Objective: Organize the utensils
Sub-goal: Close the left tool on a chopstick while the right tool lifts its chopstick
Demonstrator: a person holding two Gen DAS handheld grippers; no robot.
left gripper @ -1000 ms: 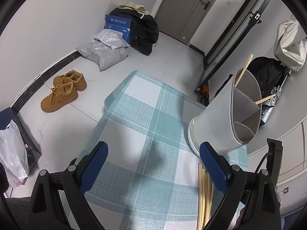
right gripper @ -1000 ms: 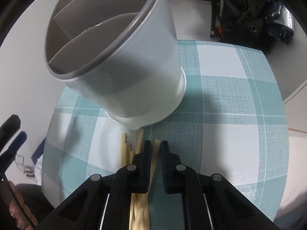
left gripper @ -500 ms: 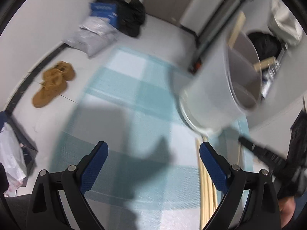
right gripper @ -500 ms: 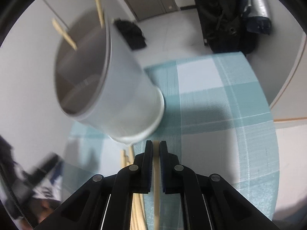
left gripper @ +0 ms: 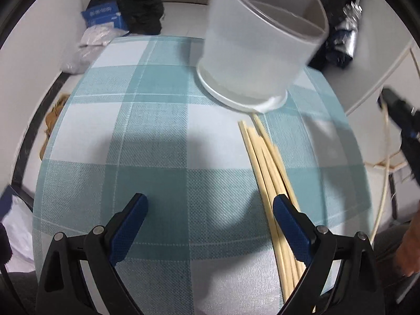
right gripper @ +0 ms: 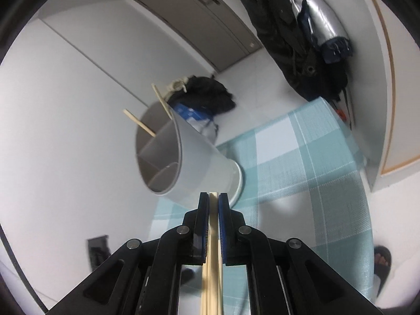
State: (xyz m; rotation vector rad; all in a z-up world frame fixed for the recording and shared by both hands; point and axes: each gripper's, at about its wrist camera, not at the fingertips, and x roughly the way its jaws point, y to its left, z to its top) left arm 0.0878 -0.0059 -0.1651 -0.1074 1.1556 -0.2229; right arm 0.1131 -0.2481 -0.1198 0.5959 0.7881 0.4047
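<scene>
A white divided utensil holder (left gripper: 260, 52) stands at the far side of a table with a teal checked cloth (left gripper: 157, 144); it also shows in the right wrist view (right gripper: 189, 162), with two chopsticks (right gripper: 147, 124) sticking out. Several loose wooden chopsticks (left gripper: 273, 183) lie on the cloth in front of it, reaching under my left gripper's right finger. My left gripper (left gripper: 210, 210) is open and empty, low over the cloth. My right gripper (right gripper: 214, 202) is shut on a chopstick (right gripper: 213, 249), held in the air level with the holder's rim; it shows at the right edge of the left wrist view (left gripper: 401, 120).
Bags and a blue box (left gripper: 105, 15) lie on the floor beyond the table. A dark coat and a folded umbrella (right gripper: 323, 26) hang at the right. A person's sandalled foot (right gripper: 382, 262) is beside the table. The table's edge curves close on the right (left gripper: 349, 120).
My right gripper has lifted a chopstick off the cloth and risen well above the table. My left gripper has swung right, so the holder and loose chopsticks are more central.
</scene>
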